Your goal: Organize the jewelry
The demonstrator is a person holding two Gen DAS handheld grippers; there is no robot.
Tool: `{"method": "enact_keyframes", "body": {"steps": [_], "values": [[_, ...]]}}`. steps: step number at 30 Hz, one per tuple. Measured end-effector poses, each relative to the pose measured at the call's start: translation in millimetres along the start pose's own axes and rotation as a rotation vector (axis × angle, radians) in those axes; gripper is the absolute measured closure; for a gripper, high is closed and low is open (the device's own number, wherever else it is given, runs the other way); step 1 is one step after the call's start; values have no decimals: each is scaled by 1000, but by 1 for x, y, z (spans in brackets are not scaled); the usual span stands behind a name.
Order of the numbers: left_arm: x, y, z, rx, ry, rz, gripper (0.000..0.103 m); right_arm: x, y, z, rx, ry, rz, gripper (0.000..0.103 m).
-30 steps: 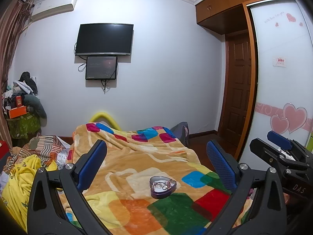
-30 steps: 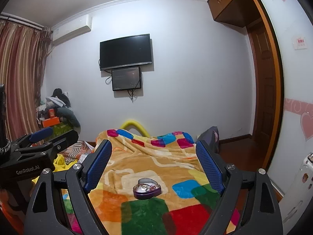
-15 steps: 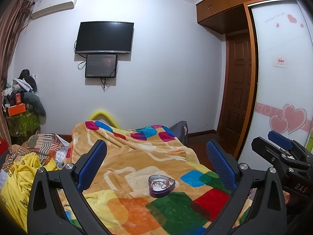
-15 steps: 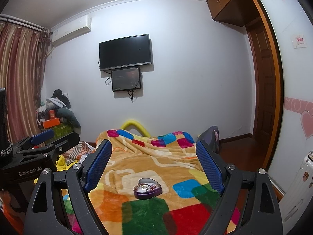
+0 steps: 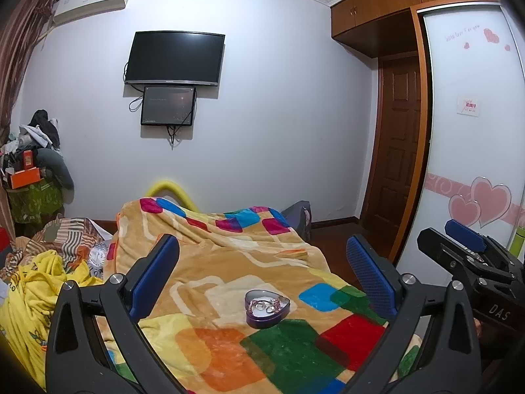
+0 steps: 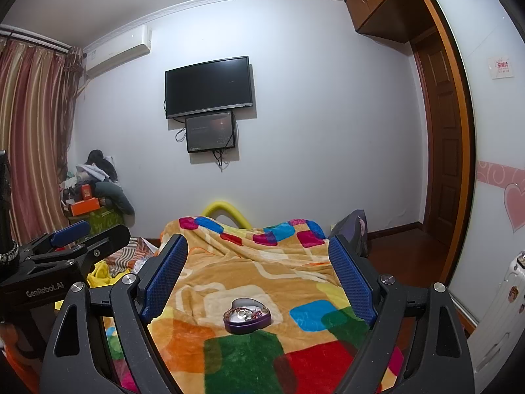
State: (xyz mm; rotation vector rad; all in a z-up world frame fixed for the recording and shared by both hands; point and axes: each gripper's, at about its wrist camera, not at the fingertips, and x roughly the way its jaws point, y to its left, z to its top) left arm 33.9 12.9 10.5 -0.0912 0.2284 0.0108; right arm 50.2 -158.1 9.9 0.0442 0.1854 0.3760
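A purple heart-shaped tin (image 5: 267, 308) with small rings and jewelry inside (image 5: 265, 305) sits open on the colourful blanket (image 5: 229, 262) of the bed. It also shows in the right wrist view (image 6: 247, 316). My left gripper (image 5: 262, 272) is open and empty, held above and short of the tin. My right gripper (image 6: 257, 269) is open and empty, also short of the tin. Each gripper shows at the edge of the other's view: the right one (image 5: 469, 256) and the left one (image 6: 72, 239).
The bed's right edge drops to a wooden floor (image 6: 407, 256) beside a sliding wardrobe door (image 5: 469, 164). Yellow and striped bedding (image 5: 32, 289) lies heaped at the left. A TV (image 5: 175, 57) hangs on the far wall. A white suitcase (image 6: 502, 302) stands at the right.
The views have shifted slightly; the tin sits a little lower and nearer between the fingers of both grippers. Both grippers stay open and empty.
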Motion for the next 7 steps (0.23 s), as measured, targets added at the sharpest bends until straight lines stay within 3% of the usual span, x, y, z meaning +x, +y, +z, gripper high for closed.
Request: {"method": "enact_keyframes", "body": {"steps": [7], "values": [[1, -1, -2, 10, 3, 3, 1, 2, 1, -1, 1, 3, 2, 17]]}}
